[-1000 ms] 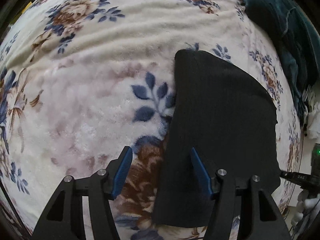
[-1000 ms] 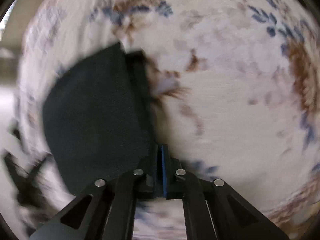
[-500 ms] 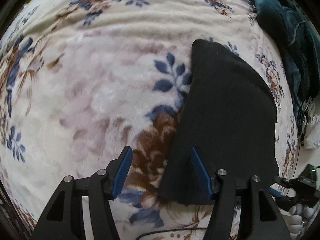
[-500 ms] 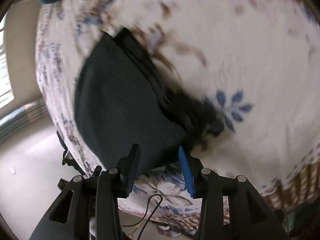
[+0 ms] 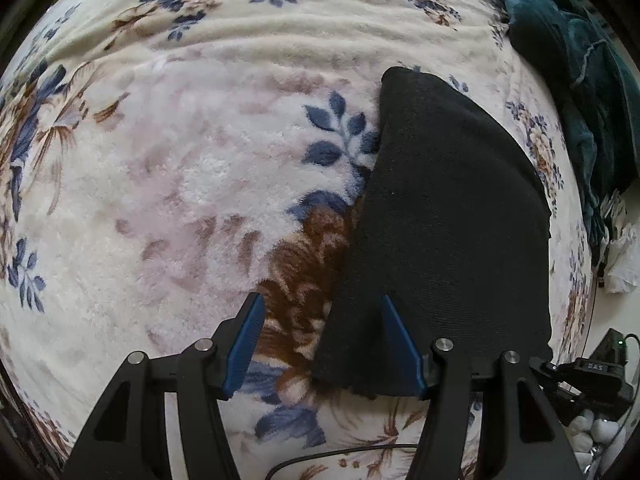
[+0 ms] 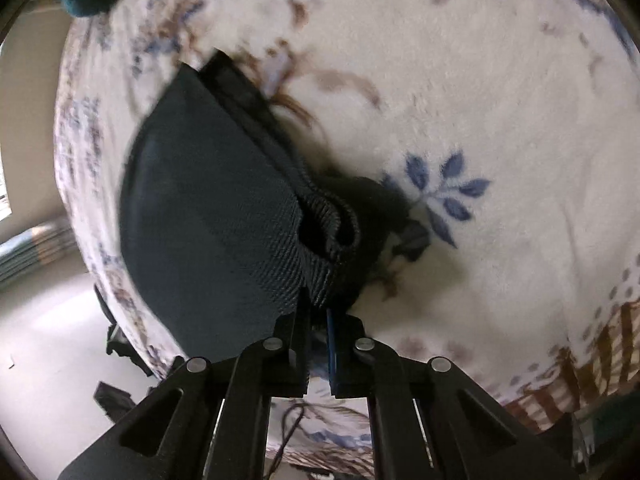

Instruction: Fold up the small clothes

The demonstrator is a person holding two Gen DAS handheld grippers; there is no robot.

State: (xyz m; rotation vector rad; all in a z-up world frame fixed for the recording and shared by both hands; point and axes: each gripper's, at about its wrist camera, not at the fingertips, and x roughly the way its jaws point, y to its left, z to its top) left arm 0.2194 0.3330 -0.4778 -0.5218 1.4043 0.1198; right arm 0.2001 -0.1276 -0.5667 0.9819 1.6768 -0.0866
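A dark knitted garment (image 5: 448, 208) lies folded flat on a floral fleece blanket (image 5: 180, 180). My left gripper (image 5: 322, 300) is open just above the garment's near left edge. Its right finger is over the cloth and its left finger over the blanket, with nothing gripped. In the right wrist view the same garment (image 6: 208, 208) shows a ribbed hem bunched up at its near corner. My right gripper (image 6: 318, 308) has its jaws closing tight on that hem, and the cloth is pinched between the pads.
A teal fleece cloth (image 5: 580, 80) lies heaped at the blanket's far right. Past the right edge sit crumpled white paper (image 5: 622, 256) and a black device (image 5: 600, 368) with a green light. A thin cable (image 5: 340, 452) runs along the near edge. Bare floor (image 6: 40, 320) lies beyond.
My right gripper swung round, opened over the garment's corner, then shut on the hem, which now stands bunched up. The left gripper drifted slightly and stayed open.
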